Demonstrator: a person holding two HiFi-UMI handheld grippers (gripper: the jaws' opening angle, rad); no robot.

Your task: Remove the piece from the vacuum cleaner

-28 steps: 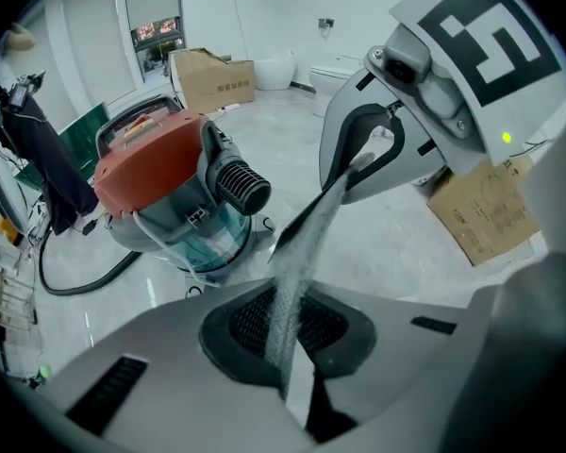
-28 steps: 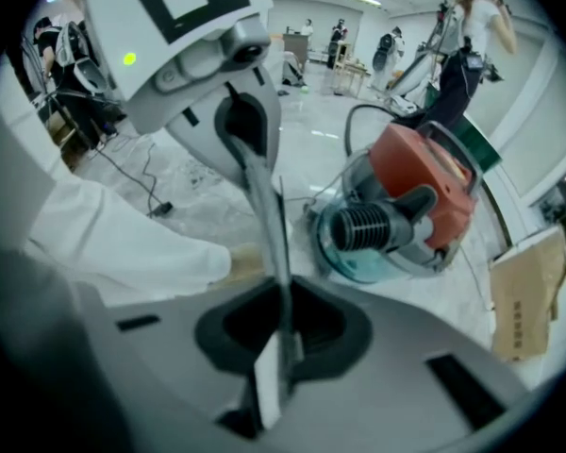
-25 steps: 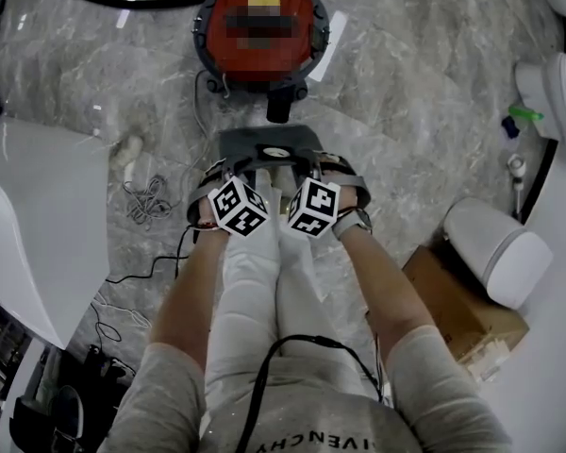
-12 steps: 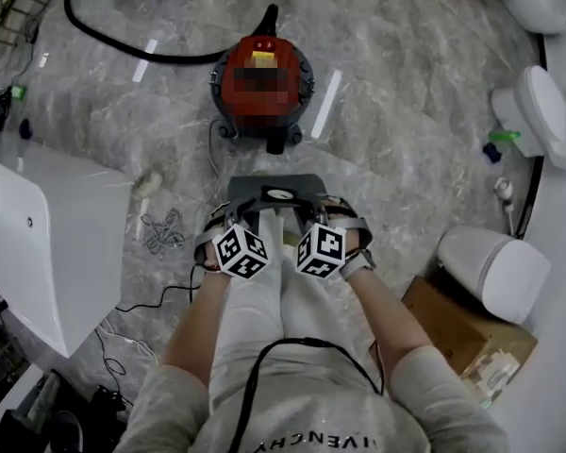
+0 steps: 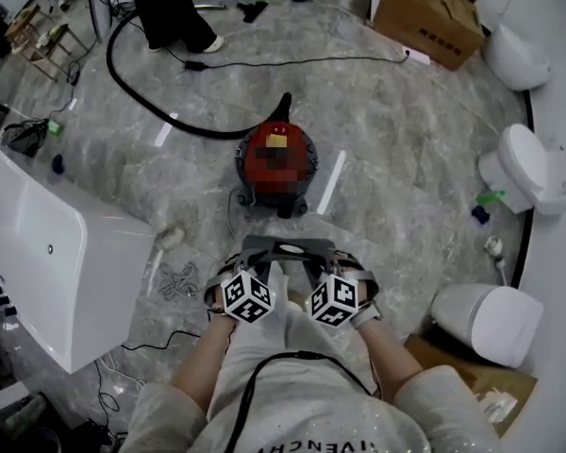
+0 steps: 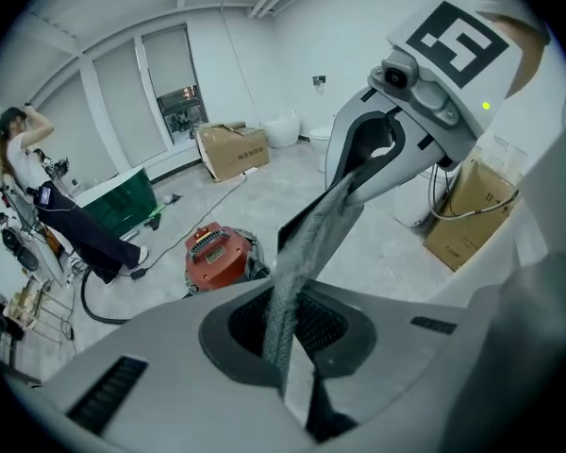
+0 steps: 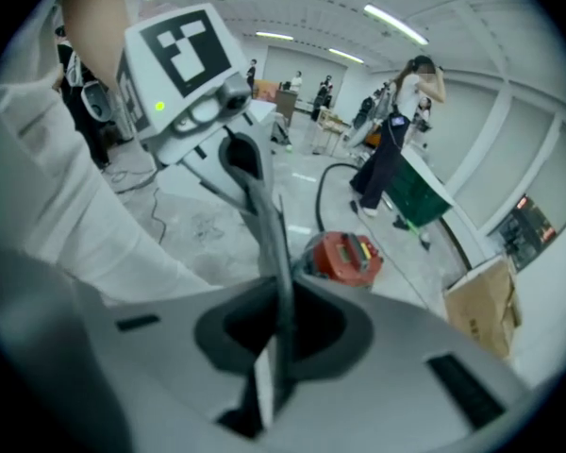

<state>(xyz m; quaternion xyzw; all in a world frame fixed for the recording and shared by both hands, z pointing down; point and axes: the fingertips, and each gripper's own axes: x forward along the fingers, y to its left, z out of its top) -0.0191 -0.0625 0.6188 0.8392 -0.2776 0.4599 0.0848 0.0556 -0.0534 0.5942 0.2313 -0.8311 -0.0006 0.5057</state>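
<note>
The red vacuum cleaner (image 5: 278, 165) stands on the marble floor ahead of me, its black hose (image 5: 160, 111) curving off to the left. I hold a flat grey piece (image 5: 281, 250) with a round opening well above the floor, over my legs. My left gripper (image 5: 241, 270) is shut on its left edge and my right gripper (image 5: 323, 270) on its right edge. In the left gripper view the piece (image 6: 307, 243) runs edge-on from my jaws up to the right gripper (image 6: 354, 182), with the vacuum cleaner (image 6: 215, 253) beyond. The right gripper view mirrors this: piece (image 7: 274, 253), left gripper (image 7: 241, 168), vacuum cleaner (image 7: 344, 256).
A white bathtub (image 5: 38, 243) stands at the left, with loose cables (image 5: 179, 276) beside it. Toilets (image 5: 528, 168) (image 5: 481, 319) line the right side. Cardboard boxes sit at the far right (image 5: 429, 12) and near right (image 5: 472, 376). A person's legs (image 5: 174, 12) stand at the back.
Both grippers have risen together with the grey piece between them. The vacuum cleaner and floor look smaller and farther away, and more of the room shows.
</note>
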